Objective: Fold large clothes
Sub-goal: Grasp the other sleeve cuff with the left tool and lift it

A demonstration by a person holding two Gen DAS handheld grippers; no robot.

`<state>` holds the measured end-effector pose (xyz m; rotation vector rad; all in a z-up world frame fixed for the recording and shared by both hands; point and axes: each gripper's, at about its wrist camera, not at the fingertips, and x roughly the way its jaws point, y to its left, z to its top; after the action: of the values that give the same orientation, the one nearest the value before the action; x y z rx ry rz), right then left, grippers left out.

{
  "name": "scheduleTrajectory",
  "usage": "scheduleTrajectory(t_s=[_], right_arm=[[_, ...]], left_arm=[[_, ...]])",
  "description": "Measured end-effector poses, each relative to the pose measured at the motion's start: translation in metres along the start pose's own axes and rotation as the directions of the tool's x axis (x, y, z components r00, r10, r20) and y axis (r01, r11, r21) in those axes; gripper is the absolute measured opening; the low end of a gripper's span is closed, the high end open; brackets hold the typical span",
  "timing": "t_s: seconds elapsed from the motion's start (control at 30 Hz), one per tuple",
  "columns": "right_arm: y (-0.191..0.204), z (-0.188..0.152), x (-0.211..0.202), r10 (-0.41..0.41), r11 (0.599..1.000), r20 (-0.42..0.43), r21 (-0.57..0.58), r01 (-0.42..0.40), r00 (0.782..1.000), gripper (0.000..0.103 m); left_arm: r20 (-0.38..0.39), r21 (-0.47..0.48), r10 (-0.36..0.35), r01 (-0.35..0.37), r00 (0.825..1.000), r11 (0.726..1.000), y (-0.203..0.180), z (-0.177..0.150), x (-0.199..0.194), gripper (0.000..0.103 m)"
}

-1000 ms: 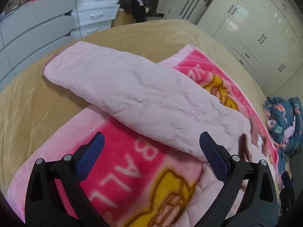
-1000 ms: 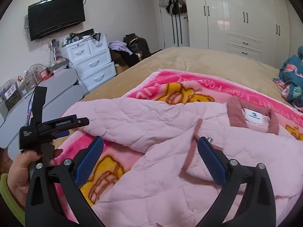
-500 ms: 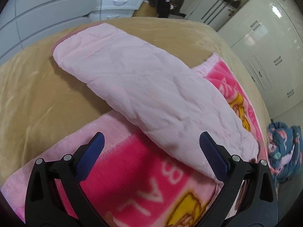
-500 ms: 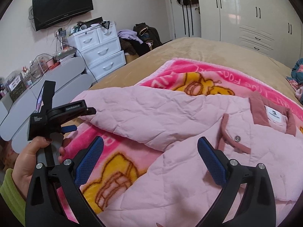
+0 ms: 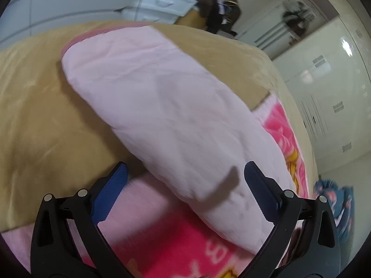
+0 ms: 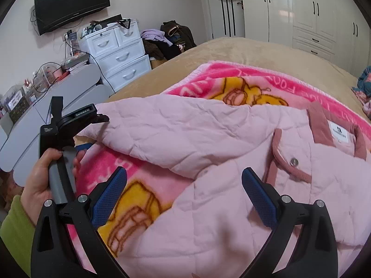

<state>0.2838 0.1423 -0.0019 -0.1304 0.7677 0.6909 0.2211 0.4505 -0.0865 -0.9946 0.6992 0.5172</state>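
Observation:
A pale pink quilted jacket point(image 6: 231, 185) lies on a pink cartoon blanket point(image 6: 243, 85) on the bed. Its collar with a white label point(image 6: 340, 132) is at the right. One sleeve point(image 5: 162, 106) stretches left past the blanket onto the tan bedspread point(image 5: 34, 115). My left gripper point(image 5: 185, 178) is open and empty, just above the sleeve near its shoulder end. It also shows in the right wrist view point(image 6: 78, 120), held in a hand by the sleeve's cuff. My right gripper point(image 6: 184, 180) is open and empty above the jacket's front.
White drawers point(image 6: 120, 55) and a grey desk point(image 6: 46, 106) stand left of the bed. A heap of dark clothes point(image 6: 169, 39) lies beyond the bed's far corner. White wardrobes point(image 6: 313, 16) line the back wall. A blue patterned cloth point(image 5: 343, 206) lies at the right.
My left gripper has moved left along the sleeve toward its cuff, which now looks larger. My right gripper has shifted slightly left and back, so the collar sits further right.

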Motion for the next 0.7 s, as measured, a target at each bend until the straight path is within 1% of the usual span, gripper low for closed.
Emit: scheduleTrajectory(t_s=[0.07, 0.13, 0.2, 0.23, 0.27, 0.3, 0.33, 0.37, 0.47, 0.57, 0.63, 0.7], right_arm=[[-0.004, -0.004, -0.005, -0.004, 1.000, 0.002, 0.002, 0.004, 1.000, 0.099], [-0.010, -0.009, -0.011, -0.009, 1.000, 0.007, 0.015, 0.009, 1.000, 0.099], [-0.020, -0.016, -0.021, -0.010, 0.999, 0.014, 0.048, 0.009, 1.000, 0.099], [-0.025, -0.019, -0.026, -0.010, 0.998, 0.018, 0.066, 0.009, 1.000, 0.099], [-0.029, -0.022, -0.029, -0.011, 0.997, 0.021, 0.079, 0.009, 1.000, 0.099], [-0.035, -0.026, -0.034, -0.012, 0.995, 0.025, 0.096, 0.010, 1.000, 0.099], [-0.038, -0.028, -0.037, -0.013, 0.994, 0.027, 0.105, 0.011, 1.000, 0.099], [-0.043, -0.031, -0.041, -0.018, 0.993, 0.029, 0.120, 0.015, 0.999, 0.099], [-0.058, -0.040, -0.051, -0.029, 0.987, 0.032, 0.157, 0.024, 0.999, 0.099], [-0.071, -0.046, -0.060, -0.041, 0.981, 0.034, 0.190, 0.034, 0.999, 0.099], [-0.080, -0.050, -0.067, -0.049, 0.976, 0.038, 0.215, 0.040, 0.998, 0.099], [-0.085, -0.052, -0.073, -0.053, 0.971, 0.044, 0.234, 0.042, 0.998, 0.099]], left_arm=[[0.012, -0.055, -0.040, 0.041, 0.999, 0.998, 0.013, 0.007, 0.003, 0.094], [0.030, -0.079, -0.063, 0.065, 0.998, 0.995, 0.019, 0.009, 0.004, 0.094], [0.066, -0.093, -0.087, 0.093, 0.994, 0.991, 0.023, 0.011, -0.001, 0.094], [0.093, -0.106, -0.100, 0.109, 0.991, 0.988, 0.025, 0.010, -0.004, 0.092], [0.119, -0.109, -0.126, 0.139, 0.985, 0.984, 0.027, 0.009, -0.008, 0.071], [0.120, -0.095, -0.145, 0.157, 0.982, 0.983, 0.025, 0.009, -0.010, 0.053], [0.121, -0.085, -0.130, 0.140, 0.984, 0.986, 0.022, 0.009, -0.011, 0.023], [0.137, -0.077, -0.130, 0.141, 0.982, 0.987, 0.022, 0.008, -0.016, 0.015], [0.174, -0.087, -0.191, 0.208, 0.966, 0.974, 0.017, 0.006, -0.036, 0.010], [0.217, -0.040, -0.229, 0.243, 0.949, 0.969, -0.002, 0.005, -0.060, 0.009], [0.228, -0.015, -0.251, 0.261, 0.941, 0.965, -0.017, 0.001, -0.072, 0.009], [0.246, 0.016, -0.278, 0.283, 0.929, 0.959, -0.033, -0.005, -0.086, 0.009]])
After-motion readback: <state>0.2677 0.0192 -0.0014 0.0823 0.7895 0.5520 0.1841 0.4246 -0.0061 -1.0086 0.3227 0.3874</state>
